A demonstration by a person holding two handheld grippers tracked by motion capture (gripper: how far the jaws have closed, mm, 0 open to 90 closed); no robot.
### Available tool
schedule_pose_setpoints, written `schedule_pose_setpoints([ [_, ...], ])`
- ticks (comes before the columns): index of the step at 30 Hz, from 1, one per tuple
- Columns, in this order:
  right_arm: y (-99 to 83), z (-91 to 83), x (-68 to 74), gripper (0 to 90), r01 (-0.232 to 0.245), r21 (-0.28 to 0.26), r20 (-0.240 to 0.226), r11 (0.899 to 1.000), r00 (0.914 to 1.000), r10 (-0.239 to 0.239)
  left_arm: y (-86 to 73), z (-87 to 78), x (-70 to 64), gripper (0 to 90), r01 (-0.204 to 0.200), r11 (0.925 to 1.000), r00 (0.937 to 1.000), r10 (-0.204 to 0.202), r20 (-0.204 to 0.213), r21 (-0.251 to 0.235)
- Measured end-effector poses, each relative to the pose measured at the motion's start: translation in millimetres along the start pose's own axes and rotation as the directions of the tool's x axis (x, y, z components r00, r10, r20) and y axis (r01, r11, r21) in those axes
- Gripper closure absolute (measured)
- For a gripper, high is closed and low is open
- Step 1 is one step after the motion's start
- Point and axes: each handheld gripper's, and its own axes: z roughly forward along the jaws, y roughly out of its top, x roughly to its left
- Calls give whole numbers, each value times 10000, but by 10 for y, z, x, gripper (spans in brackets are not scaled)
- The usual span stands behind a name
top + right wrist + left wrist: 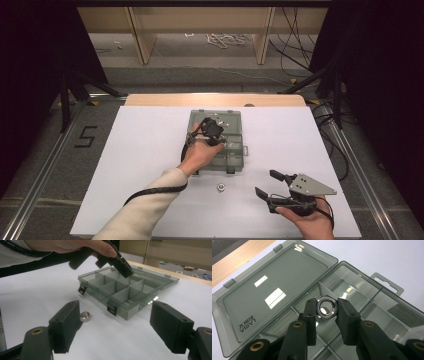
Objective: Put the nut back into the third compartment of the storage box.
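Note:
A smoky clear compartment box lies open mid-table, its lid folded flat to the far side. My left gripper hovers over its compartments, shut on a silver hex nut held above a divider of the box. A second hex nut rests on the white table sheet in front of the box, also seen as the loose nut beside my right gripper's left jaw. My right gripper stands open and empty near the front right, its jaws wide apart and facing the box.
The white sheet covers the table, with a wooden edge at the far side. The left forearm reaches in diagonally from the bottom. Dark stands and cables flank the table on the floor.

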Motion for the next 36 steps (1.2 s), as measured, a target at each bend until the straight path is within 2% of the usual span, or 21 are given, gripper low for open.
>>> schedule_pose_setpoints([
  [22,0,-1,0,253,12,16,11,10000,10000,-12,-20,98,4,696,30,9999,9999,-28,-98,157],
  [25,0,-1,0,253,20,16,16,10000,10000,-20,-29,106,13,694,100,9997,9999,-100,-10,218],
  [28,0,-1,1,253,9,12,6,10000,10000,-9,-41,92,16,688,42,9999,10000,-41,-88,167],
  [30,-3,-3,13,253,-203,146,-109,9997,9997,205,-47,74,20,680,-10,9999,10000,10,-23,125],
  [33,-1,-1,0,253,32,37,17,10000,10000,-33,-58,32,17,661,-70,9999,10000,70,-65,75],
  [34,-2,-3,11,253,-158,131,-83,9998,9998,159,-66,8,16,651,-87,9999,9999,88,-63,70],
  [36,-2,-3,13,253,-206,150,-101,9997,9997,208,-77,-29,15,613,-148,9999,9999,147,-78,-50],
])
